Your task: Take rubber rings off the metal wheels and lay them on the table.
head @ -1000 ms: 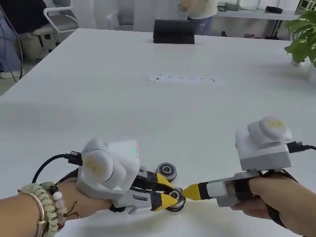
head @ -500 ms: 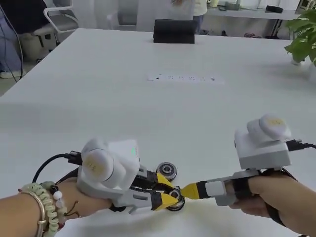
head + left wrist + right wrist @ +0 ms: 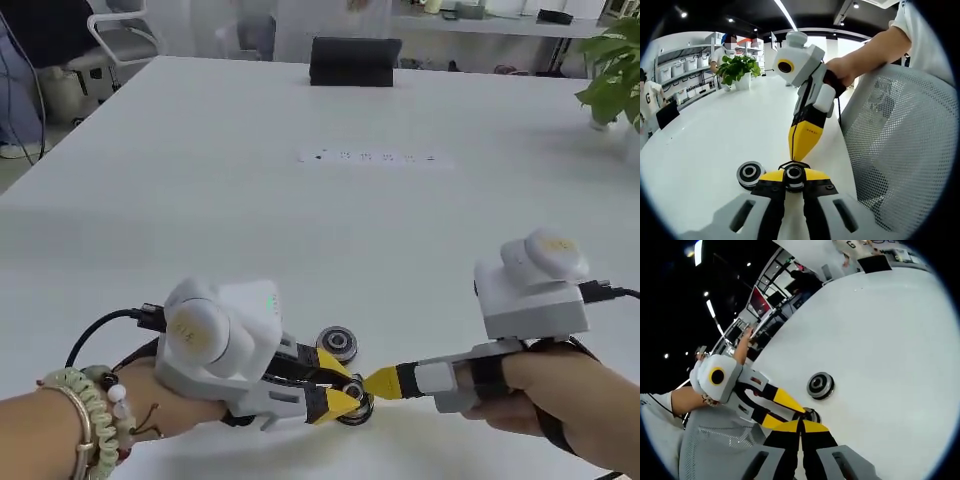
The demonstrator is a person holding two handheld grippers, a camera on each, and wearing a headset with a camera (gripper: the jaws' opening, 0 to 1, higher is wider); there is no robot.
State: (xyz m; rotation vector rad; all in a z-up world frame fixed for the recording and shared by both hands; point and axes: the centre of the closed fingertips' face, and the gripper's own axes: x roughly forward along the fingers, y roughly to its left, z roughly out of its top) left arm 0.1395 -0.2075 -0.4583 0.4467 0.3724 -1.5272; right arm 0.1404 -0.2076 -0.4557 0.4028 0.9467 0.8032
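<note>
A small metal wheel [image 3: 793, 173] with a black rubber ring sits between the yellow fingertips of my left gripper [image 3: 793, 176], which is shut on it just above the table. In the head view this left gripper [image 3: 350, 397] lies at the lower left. My right gripper [image 3: 368, 384] comes in from the right with its jaws together, pinching the thin rubber ring [image 3: 790, 163] at the wheel's rim. Its own view has the right gripper [image 3: 800, 424] against the held wheel [image 3: 813, 415]. A second wheel [image 3: 338, 343] lies flat on the table just beyond.
The white table [image 3: 300, 220] stretches far ahead, with a socket strip [image 3: 370, 157] at its middle and a black box [image 3: 352, 63] at the far end. A plant [image 3: 612, 75] stands at the right edge. A mesh chair [image 3: 900, 150] is close behind.
</note>
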